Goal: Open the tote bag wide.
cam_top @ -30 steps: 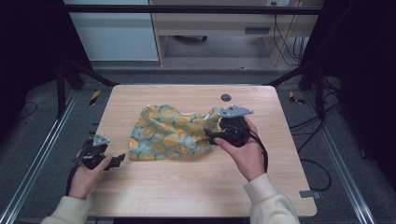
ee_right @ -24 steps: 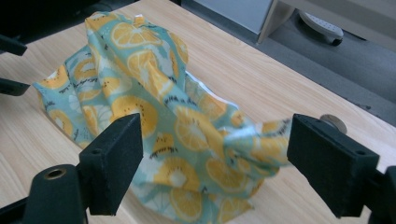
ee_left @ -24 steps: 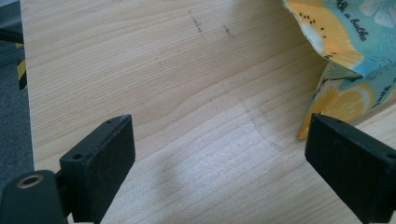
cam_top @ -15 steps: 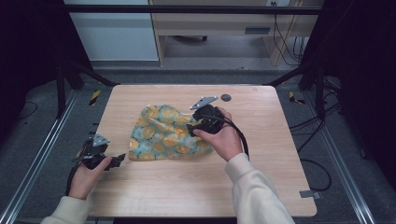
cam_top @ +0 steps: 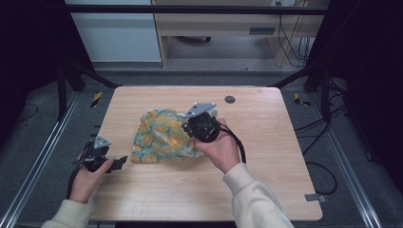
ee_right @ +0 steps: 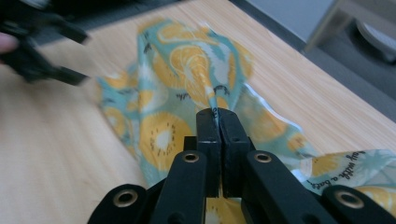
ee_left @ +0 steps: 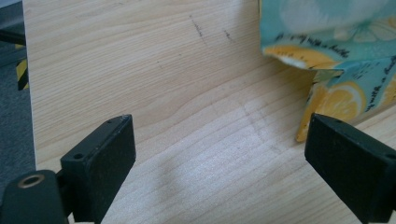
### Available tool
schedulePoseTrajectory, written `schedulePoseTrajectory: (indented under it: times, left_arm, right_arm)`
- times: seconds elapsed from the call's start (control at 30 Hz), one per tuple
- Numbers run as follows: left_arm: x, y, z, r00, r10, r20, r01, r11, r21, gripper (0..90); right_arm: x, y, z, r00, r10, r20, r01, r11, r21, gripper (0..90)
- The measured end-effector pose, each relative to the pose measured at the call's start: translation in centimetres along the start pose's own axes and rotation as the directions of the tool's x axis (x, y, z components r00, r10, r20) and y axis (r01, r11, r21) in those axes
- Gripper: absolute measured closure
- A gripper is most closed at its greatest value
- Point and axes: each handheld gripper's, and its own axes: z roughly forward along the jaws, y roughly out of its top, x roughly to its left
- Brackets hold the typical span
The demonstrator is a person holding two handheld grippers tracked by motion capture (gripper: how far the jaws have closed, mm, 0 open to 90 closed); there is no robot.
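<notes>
High view has the cloth [cam_top: 164,135] bunched mid-table, so I'd say the fold is barely half done. My right gripper [cam_top: 189,129] has its jaws clamped tight on a pinch of fabric over the middle. My left gripper [cam_top: 122,160] sits wide open near the cloth's near-left corner, gripping nothing. Flattening and squaring up is all left.
</notes>
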Motion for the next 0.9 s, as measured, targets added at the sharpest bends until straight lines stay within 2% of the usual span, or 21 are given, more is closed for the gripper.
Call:
schedulePoseTrajectory:
  times: [0.1,0.2,0.3,0.33,0.37,0.47,0.67,0.73,0.8,0.9]
  left_arm:
    - [0.0,0.0,-0.1,1.0000,-0.002,0.000,0.002,0.9999,-0.010,8.7]
    - [-0.1,0.0,0.0,1.0000,0.002,-0.003,-0.002,1.0000,-0.005,8.7]
    - [-0.1,0.1,0.0,1.0000,0.001,0.001,-0.001,1.0000,-0.006,9.1]
    - [-0.1,0.1,0.0,1.0000,0.001,0.001,-0.001,1.0000,-0.006,9.4]
    - [-0.1,0.1,-0.1,1.0000,0.000,0.006,0.000,0.9999,-0.011,10.0]
    - [-0.2,0.3,-0.2,0.9999,0.007,0.008,-0.006,0.9998,-0.020,11.1]
    - [-0.8,0.9,-0.7,0.9996,0.026,0.014,-0.025,0.9985,-0.048,12.7]
    - [-1.0,1.2,-0.9,0.9992,0.037,0.010,-0.037,0.9978,-0.056,13.0]
    - [-1.3,1.4,-1.0,0.9988,0.049,0.008,-0.049,0.9970,-0.061,13.1]
    - [-1.7,1.6,-1.2,0.9979,0.063,0.014,-0.062,0.9959,-0.066,13.1]
  right_arm:
    - [2.0,-0.4,-1.0,0.9986,-0.027,-0.046,0.026,0.999,-0.029,89.2]
    - [4.0,-1.9,-1.7,0.9941,-0.042,-0.099,0.039,0.999,-0.037,89.0]
    - [5.3,-3.6,-1.8,0.9899,-0.030,-0.138,0.024,0.999,-0.040,89.0]
    - [5.3,-3.6,-1.8,0.9899,-0.030,-0.138,0.024,0.999,-0.040,89.0]
    - [6.2,-5.2,-1.6,0.9863,-0.019,-0.164,0.016,1.000,-0.024,88.9]
    - [7.0,-6.9,-0.9,0.9812,-0.001,-0.193,0.000,1.000,-0.004,88.6]
    - [7.6,-9.8,0.7,0.9772,0.039,-0.209,-0.035,0.999,0.024,87.4]
    - [7.6,-10.5,1.1,0.9762,0.063,-0.208,-0.059,0.998,0.026,87.2]
    - [7.6,-10.9,1.5,0.9793,0.055,-0.195,-0.050,0.998,0.032,87.0]
    - [7.5,-11.5,1.9,0.9799,0.073,-0.186,-0.068,0.997,0.037,87.0]
